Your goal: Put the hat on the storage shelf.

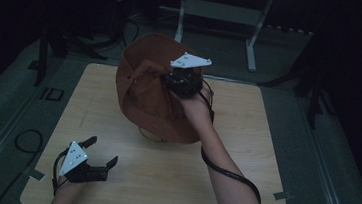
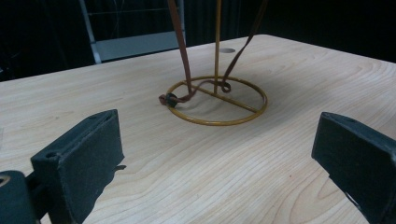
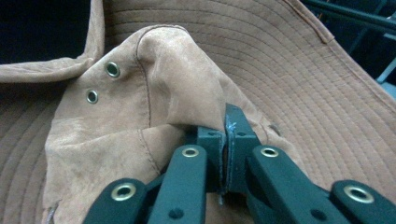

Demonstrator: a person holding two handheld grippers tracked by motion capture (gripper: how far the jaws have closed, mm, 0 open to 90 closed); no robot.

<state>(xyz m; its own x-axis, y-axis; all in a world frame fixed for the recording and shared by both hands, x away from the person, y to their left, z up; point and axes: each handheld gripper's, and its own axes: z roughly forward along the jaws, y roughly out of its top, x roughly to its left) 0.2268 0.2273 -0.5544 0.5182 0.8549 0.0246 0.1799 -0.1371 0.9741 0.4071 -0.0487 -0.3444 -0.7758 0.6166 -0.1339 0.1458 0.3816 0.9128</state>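
Right gripper (image 3: 223, 140) clenched on the crown of the brown hat (image 1: 144, 93), atop its wire stand (image 2: 217, 100). Left gripper (image 1: 101, 157) released, resting on table (image 1: 244, 158).

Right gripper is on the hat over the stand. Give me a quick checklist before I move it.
1. Right gripper pinching the hat fabric: ok, jaws closed at a fold of the crown.
2. Depth of bite: cannot tell, fabric hides the pads.
3. Left gripper clear of the hat: ok, open, low over the table.
4. Chin strap free of the stand: not ok, it lies looped on the base ring.
5. Stand upright: ok, base flat on the table.
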